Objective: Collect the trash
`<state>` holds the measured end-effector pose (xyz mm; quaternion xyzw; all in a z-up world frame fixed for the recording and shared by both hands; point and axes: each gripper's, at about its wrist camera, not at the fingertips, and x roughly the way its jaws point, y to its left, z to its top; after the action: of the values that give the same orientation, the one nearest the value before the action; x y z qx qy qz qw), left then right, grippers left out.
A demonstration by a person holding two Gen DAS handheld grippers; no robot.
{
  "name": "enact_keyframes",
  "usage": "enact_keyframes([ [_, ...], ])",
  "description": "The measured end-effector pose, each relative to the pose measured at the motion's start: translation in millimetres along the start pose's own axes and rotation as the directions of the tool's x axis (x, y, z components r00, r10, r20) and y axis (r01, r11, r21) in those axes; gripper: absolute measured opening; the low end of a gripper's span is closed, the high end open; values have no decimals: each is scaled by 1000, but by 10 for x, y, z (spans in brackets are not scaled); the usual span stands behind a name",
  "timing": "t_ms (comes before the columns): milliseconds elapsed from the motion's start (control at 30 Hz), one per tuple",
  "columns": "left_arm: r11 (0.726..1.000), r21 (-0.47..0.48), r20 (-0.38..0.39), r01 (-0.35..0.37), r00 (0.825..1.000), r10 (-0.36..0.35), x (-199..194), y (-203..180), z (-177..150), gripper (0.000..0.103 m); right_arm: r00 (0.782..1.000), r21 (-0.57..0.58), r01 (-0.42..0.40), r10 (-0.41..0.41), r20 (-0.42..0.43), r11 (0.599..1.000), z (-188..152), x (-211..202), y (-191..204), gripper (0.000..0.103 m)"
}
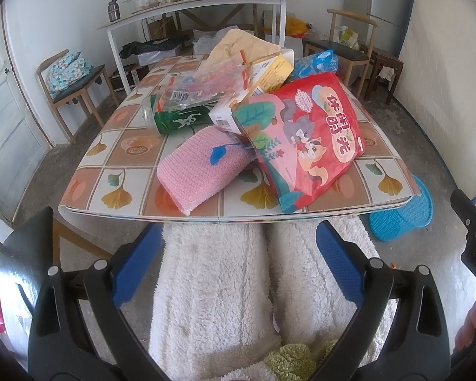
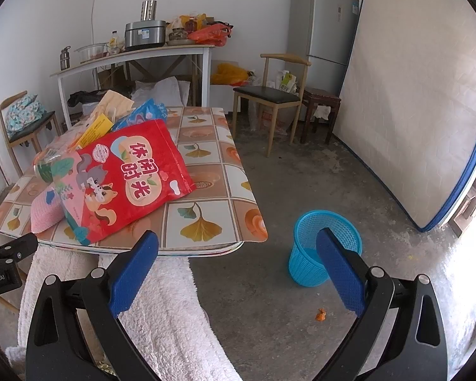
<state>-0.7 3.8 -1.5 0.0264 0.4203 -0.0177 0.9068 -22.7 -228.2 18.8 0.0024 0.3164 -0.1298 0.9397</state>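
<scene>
A low table (image 1: 127,146) with a leaf-patterned cover holds one heap of trash: one large red snack bag (image 1: 304,139) lies on top at the near edge; one pink packet (image 1: 203,162) rests partly under it; one green packet (image 1: 181,120), one white carton (image 1: 228,114), one yellow box (image 1: 276,70), one blue wrapper (image 1: 317,62) and some clear plastic wrap (image 1: 212,82) sit behind; one blue mesh bin (image 2: 323,247) stands on the floor, right of the table; the left gripper (image 1: 238,266) and right gripper (image 2: 238,270) both hover spread wide, empty, short of the table, above a person's white fleece-covered legs (image 1: 225,285); two wooden chairs and one fridge stand behind.
</scene>
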Motion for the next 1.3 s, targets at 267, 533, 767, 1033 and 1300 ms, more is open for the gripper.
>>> enact_keyframes([
  [267, 1000, -1, 14, -8, 1000, 8, -43, 8, 2, 94, 1000, 0, 6, -6, 10, 1000, -11, -58, -14, 97],
  [533, 1000, -1, 29, -13, 999, 13, -76, 2, 6, 94, 1000, -1, 7, -7, 12, 1000, -17, -58, -10, 97],
  [767, 1000, 5, 41, -15, 999, 15, -89, 1, 9, 94, 1000, -7, 5, -5, 11, 1000, -16, -72, -11, 97],
  [1033, 1000, -7, 38, -15, 999, 15, -83, 25, 8, 94, 1000, -10, 7, -7, 12, 1000, -13, -73, -4, 97],
  [1300, 1000, -22, 26, -13, 1000, 14, -34, 83, 8, 94, 1000, -22, 3, -3, 5, 1000, -3, -39, 52, 97],
])
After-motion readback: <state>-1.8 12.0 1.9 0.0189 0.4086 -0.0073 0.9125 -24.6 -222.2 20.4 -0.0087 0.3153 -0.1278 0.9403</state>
